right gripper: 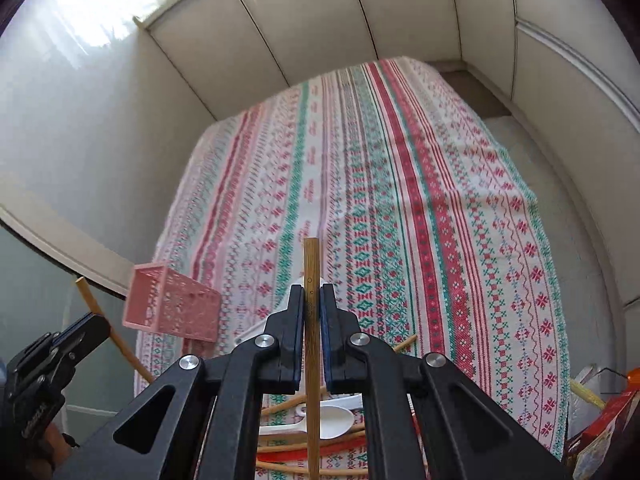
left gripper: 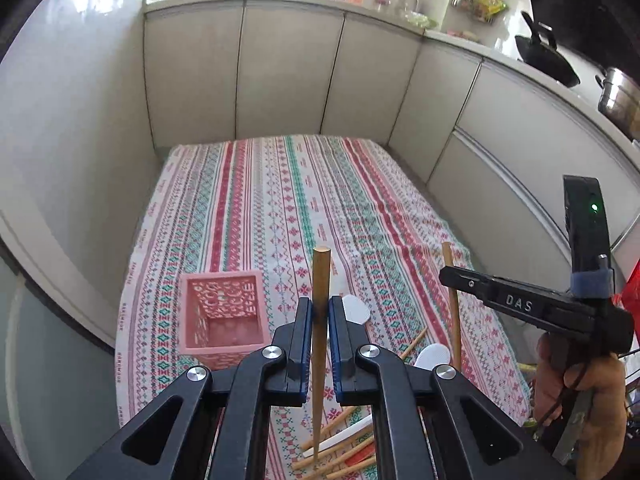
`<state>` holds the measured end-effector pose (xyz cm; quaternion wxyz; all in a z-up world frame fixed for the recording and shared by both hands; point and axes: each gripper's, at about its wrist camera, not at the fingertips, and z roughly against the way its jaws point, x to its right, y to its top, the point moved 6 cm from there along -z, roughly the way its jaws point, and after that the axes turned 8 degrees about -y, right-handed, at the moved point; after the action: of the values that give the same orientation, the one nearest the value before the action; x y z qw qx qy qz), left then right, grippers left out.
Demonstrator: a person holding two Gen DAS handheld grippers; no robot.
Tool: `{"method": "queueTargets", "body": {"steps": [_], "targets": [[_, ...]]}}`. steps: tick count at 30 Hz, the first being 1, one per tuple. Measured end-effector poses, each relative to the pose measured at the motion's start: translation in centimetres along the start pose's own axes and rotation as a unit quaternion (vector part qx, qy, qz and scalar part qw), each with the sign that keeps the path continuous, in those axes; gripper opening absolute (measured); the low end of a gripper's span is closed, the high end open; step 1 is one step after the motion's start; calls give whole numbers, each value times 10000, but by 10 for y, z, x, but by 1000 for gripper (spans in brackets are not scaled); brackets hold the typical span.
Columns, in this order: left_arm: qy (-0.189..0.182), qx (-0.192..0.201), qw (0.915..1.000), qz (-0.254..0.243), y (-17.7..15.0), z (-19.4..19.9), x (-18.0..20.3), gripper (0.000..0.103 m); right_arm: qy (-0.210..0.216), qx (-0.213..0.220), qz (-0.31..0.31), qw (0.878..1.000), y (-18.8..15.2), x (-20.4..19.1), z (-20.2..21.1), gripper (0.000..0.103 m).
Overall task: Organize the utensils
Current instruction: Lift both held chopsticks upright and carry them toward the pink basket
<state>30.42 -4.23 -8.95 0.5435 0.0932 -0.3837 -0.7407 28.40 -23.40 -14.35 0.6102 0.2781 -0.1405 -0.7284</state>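
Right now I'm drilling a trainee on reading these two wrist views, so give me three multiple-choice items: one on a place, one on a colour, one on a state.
1. Where does the basket stand?
A. on the striped cloth
B. on the kitchen counter
C. on the floor

2. What colour is the basket?
A. green
B. pink
C. black

3. What is the left gripper doing?
A. gaping with nothing in it
B. clamped on a white spoon
C. clamped on a wooden chopstick

Answers:
1 A: its base sits on the tablecloth, near the left edge.
2 B: its pierced walls are pink in both views.
3 C: the chopstick stands upright between the pads; the right gripper clamps its own chopstick likewise.
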Motion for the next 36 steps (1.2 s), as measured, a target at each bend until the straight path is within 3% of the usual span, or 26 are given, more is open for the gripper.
{"method": "queueTargets", "body": {"steps": [6,10,14,20,25,30,36], "targets": [[-25,1023,9947,-24,19,64,-2,8,279,1128,179,9931,17,-40,55,8],[-72,1781,9840,56,33,103,-9,8,326,1767,241,9834,29,-64,74,8],[233,2358,9715,0,44,124,-26,8,507,2169,164,9747,49,-89,76,8],[493,2563,9652,164,50,103,-66,8,981,2541,225,9619,74,-136,54,8],[447,2672,9621,325,56,91,-85,8,1196,2733,308,9540,88,-166,36,8],[468,2801,9584,286,64,86,-91,8,946,3014,457,9477,94,-180,17,8],[545,2945,9541,70,67,67,-93,8,791,2968,440,9506,92,-178,-17,8]]}}
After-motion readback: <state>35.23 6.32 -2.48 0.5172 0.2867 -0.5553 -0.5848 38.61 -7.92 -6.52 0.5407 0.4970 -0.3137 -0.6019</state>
